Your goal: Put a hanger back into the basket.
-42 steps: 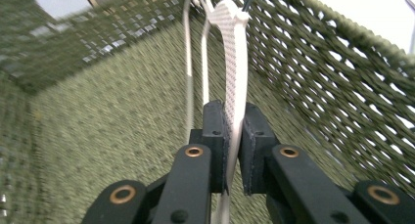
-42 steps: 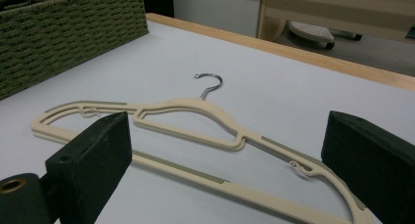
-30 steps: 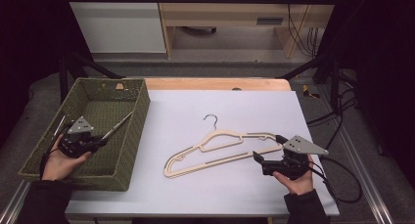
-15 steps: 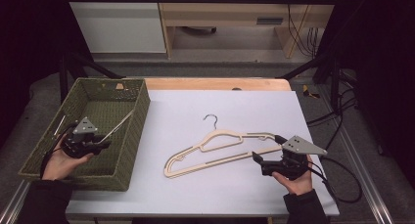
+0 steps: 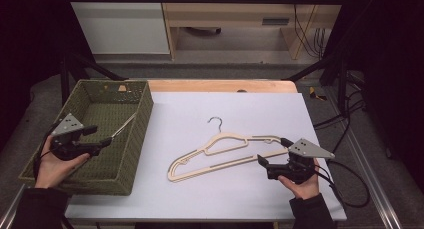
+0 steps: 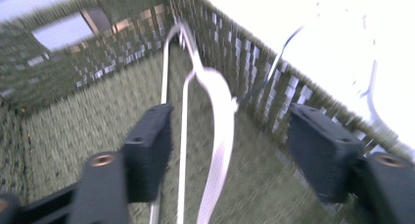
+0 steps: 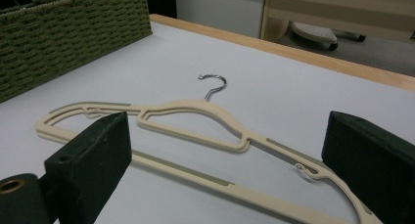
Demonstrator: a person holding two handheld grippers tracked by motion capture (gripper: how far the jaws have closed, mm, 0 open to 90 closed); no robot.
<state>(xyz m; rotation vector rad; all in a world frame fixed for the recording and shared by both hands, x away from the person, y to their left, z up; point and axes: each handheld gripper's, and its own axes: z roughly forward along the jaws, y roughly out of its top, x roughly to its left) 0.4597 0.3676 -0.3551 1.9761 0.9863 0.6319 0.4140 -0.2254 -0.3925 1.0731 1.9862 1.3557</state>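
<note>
Hovering over the basket [image 5: 142,96], the left gripper [image 5: 107,139] has just been opening its jaws; a hanger [image 6: 215,136] stands loose between them, leaning on the wall. The right gripper [image 5: 260,161] gapes beside a second hanger [image 5: 225,146] lying on the table [image 5: 250,106].

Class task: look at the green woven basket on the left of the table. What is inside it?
Inside the basket a pale hanger leans with its top against the wall. The left gripper has just been opening; the hanger stands between its jaws, unpressed. The basket's near wall and the hand hide part of the floor.
</note>
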